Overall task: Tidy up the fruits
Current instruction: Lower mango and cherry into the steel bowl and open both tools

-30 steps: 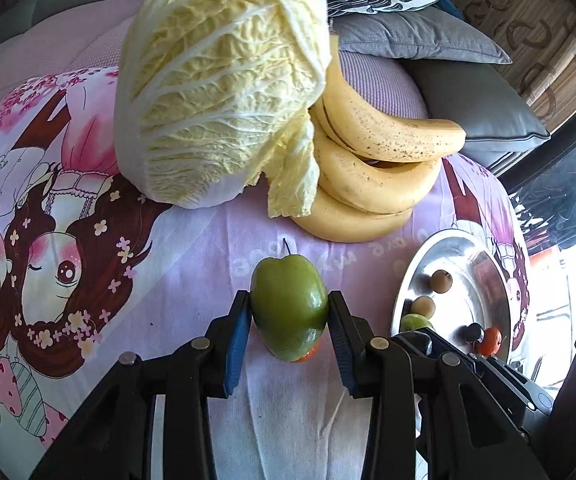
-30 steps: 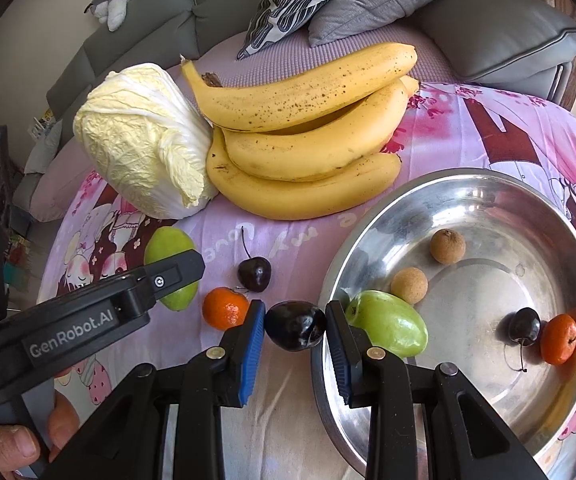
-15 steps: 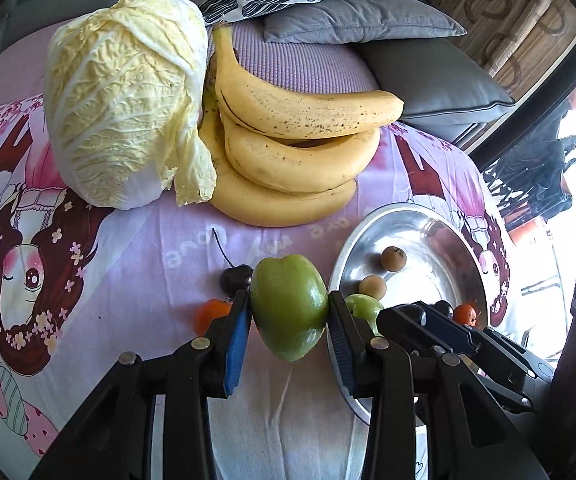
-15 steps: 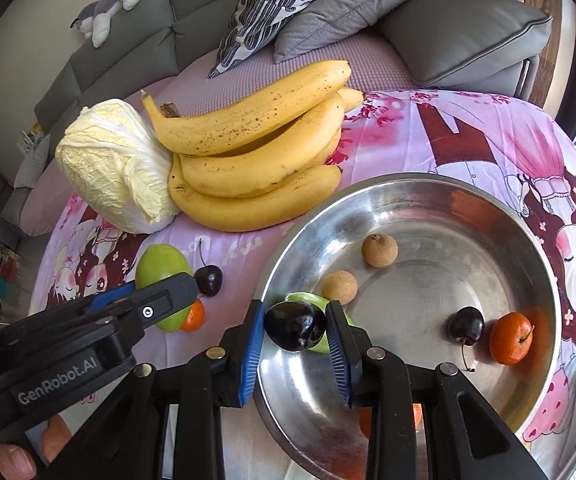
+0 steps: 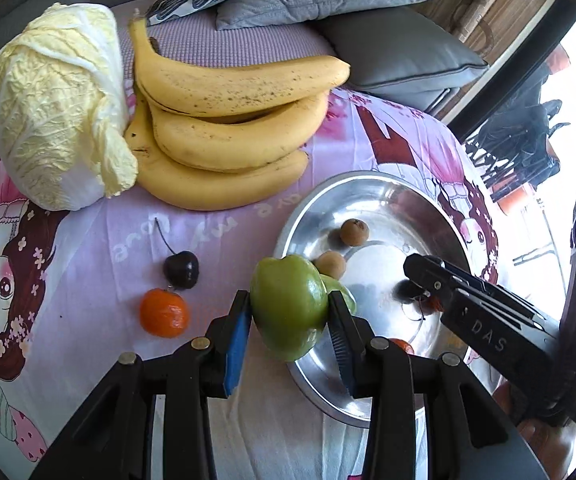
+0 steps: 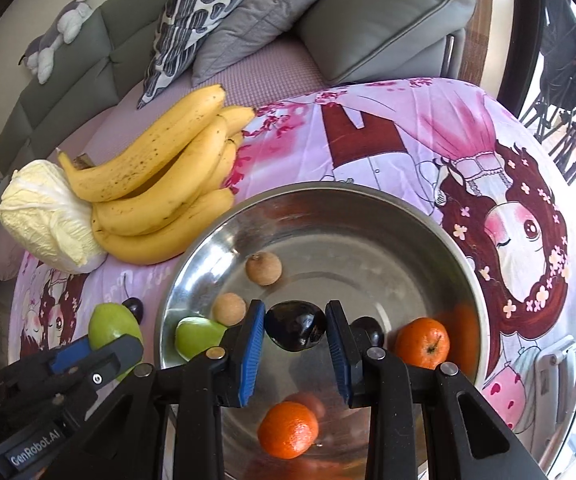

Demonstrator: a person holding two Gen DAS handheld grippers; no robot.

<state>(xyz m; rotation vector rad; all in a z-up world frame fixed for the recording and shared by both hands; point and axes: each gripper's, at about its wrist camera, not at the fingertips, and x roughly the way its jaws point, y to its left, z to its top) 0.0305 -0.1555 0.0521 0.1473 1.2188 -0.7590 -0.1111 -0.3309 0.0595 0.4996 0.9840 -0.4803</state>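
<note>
The left gripper (image 5: 290, 312) holds one green fruit (image 5: 289, 307) between its two blue pads; the fruit hangs above the near-left rim of the metal bowl (image 5: 372, 188). The right gripper (image 6: 295, 330) is closed on one dark plum (image 6: 295, 331), and it hangs over the inside of the bowl.

In the bowl I count these things in the right wrist view: two small brown round fruits (image 6: 263, 268), one near the middle and one closer to the left wall; one more green fruit (image 6: 197, 336) that lies against the left wall; two small oranges (image 6: 422, 343), one at the right and one at the near side under the gripper; and one dark cherry (image 6: 370, 328), half hidden behind the right finger. An orange patch on the right wall looks like a reflection, not a fruit.

On the printed pink cloth (image 5: 87, 248), outside the bowl, two small fruits remain: one dark cherry with a long stem (image 5: 181, 274) and one small orange (image 5: 163, 312), just beside each other. Behind them lies one bunch of bananas (image 5: 231, 128); three bananas show clearly in the left view, and a fourth tip shows in the right view. One napa cabbage (image 5: 55, 108) touches the left end of the bunch. Behind the table are three cushions (image 6: 372, 20) on the sofa, one with a black and white pattern.
</note>
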